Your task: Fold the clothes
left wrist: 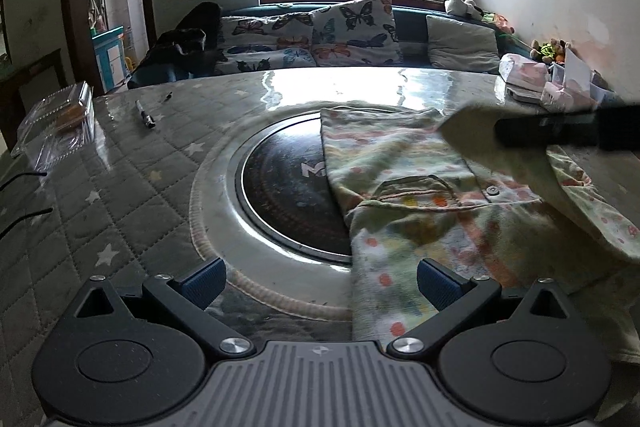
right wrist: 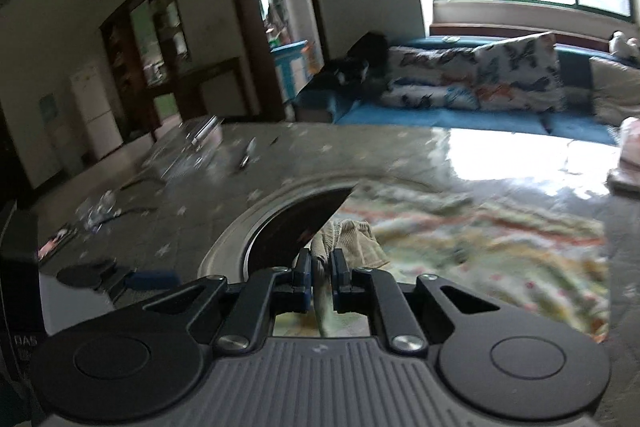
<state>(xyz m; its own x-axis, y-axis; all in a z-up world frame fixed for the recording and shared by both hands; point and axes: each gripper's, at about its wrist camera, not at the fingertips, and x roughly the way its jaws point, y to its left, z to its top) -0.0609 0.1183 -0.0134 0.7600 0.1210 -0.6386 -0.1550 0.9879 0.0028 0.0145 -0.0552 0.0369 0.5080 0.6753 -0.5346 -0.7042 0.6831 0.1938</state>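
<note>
Item: patterned garment point(left wrist: 420, 187), pale green with orange and yellow spots, lying on the right side of the table point(left wrist: 120, 187), its left edge over the round dark cooktop point(left wrist: 288, 187).
Right gripper point(right wrist: 320, 267): jaws pinching a bunched corner of the cloth, lifted above the spread fabric.
Left gripper point(left wrist: 320, 283): jaws spread, holding nothing, at the near edge.
Progress: one fold seemingly under way; most folding remains.
Far left: pen point(left wrist: 145, 115), clear plastic box point(left wrist: 68, 111).
</note>
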